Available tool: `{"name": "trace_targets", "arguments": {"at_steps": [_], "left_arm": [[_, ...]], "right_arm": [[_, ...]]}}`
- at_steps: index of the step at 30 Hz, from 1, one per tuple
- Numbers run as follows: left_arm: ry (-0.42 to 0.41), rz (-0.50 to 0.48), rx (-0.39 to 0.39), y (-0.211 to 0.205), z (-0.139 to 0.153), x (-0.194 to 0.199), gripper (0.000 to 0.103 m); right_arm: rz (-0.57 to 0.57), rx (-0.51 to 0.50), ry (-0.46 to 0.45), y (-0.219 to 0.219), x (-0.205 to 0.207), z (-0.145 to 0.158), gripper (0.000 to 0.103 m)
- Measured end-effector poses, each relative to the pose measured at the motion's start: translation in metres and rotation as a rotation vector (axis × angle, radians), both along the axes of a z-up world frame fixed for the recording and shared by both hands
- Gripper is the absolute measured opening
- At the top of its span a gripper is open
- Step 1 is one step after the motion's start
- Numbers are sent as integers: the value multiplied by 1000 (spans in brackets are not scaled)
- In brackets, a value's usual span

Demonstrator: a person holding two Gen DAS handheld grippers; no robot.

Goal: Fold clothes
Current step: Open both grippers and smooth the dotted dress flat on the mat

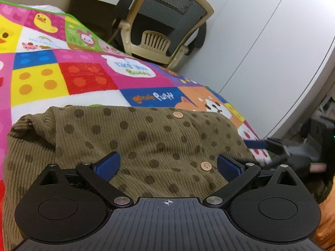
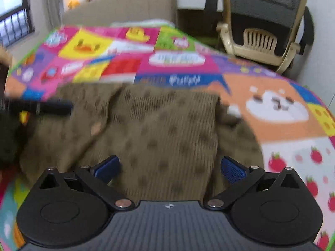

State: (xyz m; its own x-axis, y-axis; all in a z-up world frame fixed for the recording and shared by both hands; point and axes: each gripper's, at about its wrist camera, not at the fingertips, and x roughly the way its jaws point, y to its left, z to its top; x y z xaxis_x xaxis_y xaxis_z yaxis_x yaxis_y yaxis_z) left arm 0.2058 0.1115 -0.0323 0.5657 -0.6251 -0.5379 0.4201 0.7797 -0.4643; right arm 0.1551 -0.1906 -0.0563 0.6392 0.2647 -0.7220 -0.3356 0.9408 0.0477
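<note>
The olive-brown dotted corduroy garment (image 1: 134, 138) is lying on the bright patchwork cartoon blanket (image 1: 62, 71). Left tongs (image 1: 167, 165) and right tongs (image 2: 170, 166) are hovering wide open, gripping nothing. The left view is showing wooden buttons (image 1: 206, 165) sharply; the right view is blurring them.

A blue square on the quilt (image 1: 62, 67) reads "gentle PuPPY"; a white cloud patch (image 1: 130, 68) nearby seems to read "I like you Buddy".

Cardigan (image 1: 134, 146) lying on the play mat (image 1: 83, 71), left gripper (image 1: 167, 167) over its near part, right gripper (image 2: 169, 167) over it from the right, office chair (image 1: 165, 21) behind the mat's far edge
</note>
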Motion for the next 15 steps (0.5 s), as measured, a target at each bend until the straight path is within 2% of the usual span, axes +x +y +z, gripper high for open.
{"name": "trace_targets", "arguments": {"at_steps": [3, 9, 13, 15], "left_arm": [[-3, 2, -9, 2, 3, -3, 103], [-10, 5, -33, 6, 12, -11, 103], [-25, -68, -134, 11, 22, -43, 103], [-3, -71, -137, 10, 19, -53, 103]], "right_arm": [[-29, 64, 0, -8, -4, -9, 103], [-51, 77, -32, -9, -9, -12, 103], [-36, 104, -24, -13, -9, -10, 103], [-11, 123, 13, -13, -6, -5, 103]]}}
